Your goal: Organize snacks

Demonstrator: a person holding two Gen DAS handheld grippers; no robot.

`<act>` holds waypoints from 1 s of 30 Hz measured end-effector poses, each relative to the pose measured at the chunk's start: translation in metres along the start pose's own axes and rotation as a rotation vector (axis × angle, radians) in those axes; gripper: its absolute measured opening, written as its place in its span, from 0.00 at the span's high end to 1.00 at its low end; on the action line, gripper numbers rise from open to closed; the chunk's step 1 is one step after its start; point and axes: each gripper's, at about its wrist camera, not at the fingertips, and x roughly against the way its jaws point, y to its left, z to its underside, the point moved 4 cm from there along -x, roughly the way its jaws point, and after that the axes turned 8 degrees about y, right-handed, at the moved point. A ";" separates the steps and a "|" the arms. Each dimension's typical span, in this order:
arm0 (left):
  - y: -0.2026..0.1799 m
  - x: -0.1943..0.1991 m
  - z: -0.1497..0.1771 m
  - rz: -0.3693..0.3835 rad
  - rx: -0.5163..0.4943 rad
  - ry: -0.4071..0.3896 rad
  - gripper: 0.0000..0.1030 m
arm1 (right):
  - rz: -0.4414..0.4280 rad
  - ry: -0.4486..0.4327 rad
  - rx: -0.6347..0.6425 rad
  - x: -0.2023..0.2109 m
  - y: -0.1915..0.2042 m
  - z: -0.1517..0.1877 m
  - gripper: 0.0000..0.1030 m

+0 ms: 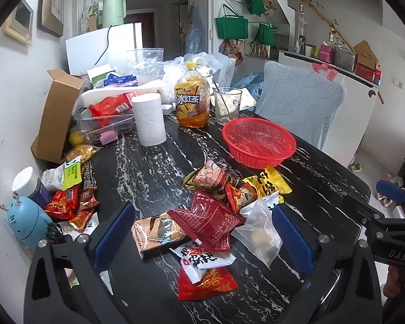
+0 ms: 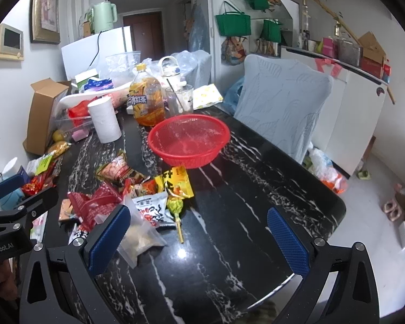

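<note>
Red and yellow snack packets [image 1: 216, 216] lie heaped on the black counter [image 2: 243, 202] between our spread left claw [image 1: 202, 235], the red basket [image 1: 259, 141] at one o'clock. Our right claw [image 2: 199, 237] gapes empty, the heap at ten o'clock.

Home dining area: marble table [image 1: 154, 172], covered chair [image 2: 280, 100], fridge [image 1: 102, 46], hanging green bags [image 1: 231, 27], framed picture [image 2: 45, 10].

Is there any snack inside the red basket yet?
No, the red basket shows only its bare mesh, and the snack packets lie on the table in front of it.
</note>
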 end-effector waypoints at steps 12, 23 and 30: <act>0.011 -0.020 0.013 0.011 0.095 0.063 0.00 | -0.055 0.055 0.057 -0.021 0.005 0.004 0.00; 0.020 -0.029 0.029 -0.037 0.165 0.094 0.00 | -0.163 0.156 0.123 -0.057 0.014 0.011 0.13; 0.025 -0.045 0.050 -0.020 0.209 0.161 0.00 | -0.269 0.217 0.184 -0.076 0.028 0.022 0.13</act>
